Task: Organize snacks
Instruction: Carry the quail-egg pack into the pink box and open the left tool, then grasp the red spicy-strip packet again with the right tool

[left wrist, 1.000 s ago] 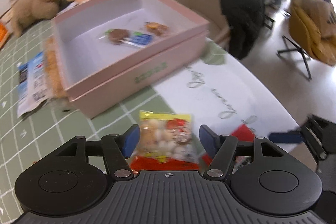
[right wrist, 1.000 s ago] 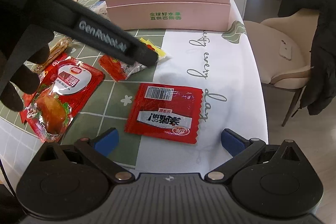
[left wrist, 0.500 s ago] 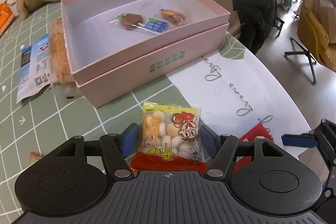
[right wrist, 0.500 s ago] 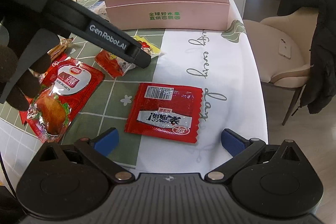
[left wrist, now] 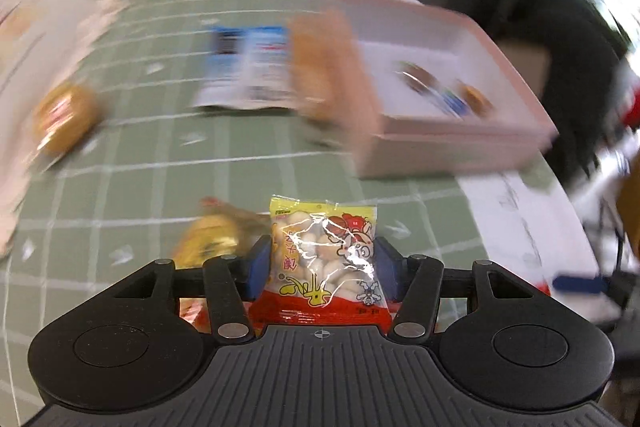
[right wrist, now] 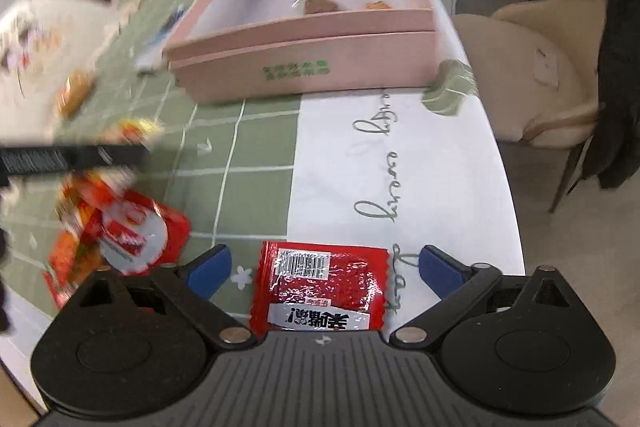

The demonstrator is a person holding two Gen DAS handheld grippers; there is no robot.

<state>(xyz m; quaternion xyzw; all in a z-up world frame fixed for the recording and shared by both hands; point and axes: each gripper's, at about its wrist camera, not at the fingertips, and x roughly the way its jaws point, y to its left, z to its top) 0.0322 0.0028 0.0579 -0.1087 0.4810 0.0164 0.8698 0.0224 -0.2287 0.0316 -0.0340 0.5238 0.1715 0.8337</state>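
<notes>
In the left wrist view, the left gripper [left wrist: 323, 263] is clenched on a small snack bag [left wrist: 322, 259] with a yellow top edge, a clear window with pale round pieces, and a red bottom. The two blue pads press against both sides of the bag, and the bag stands upright between them, above the green checked tablecloth [left wrist: 160, 163]. The background is strongly blurred. To the right lies the pink box [left wrist: 460, 143], open, with a few small wrapped sweets [left wrist: 440, 91] on its white floor. Beside the box, on its left, I see a blue and white packet [left wrist: 248, 71]. A yellow-orange packet [left wrist: 212, 239] lies just left of the gripper.

In the right wrist view, the right gripper [right wrist: 324, 267] is released, with its blue fingers wide apart. Between them, on the tablecloth, lies a flat red packet [right wrist: 320, 287] with a barcode; the fingers do not touch it. The pink box [right wrist: 304, 67] stands farther ahead. On the left lies a red packet with a white round label [right wrist: 132, 239], and above it a blurred black bar [right wrist: 72, 157], which is part of the other gripper. A beige chair [right wrist: 540, 67] stands at the right of the table.
</notes>
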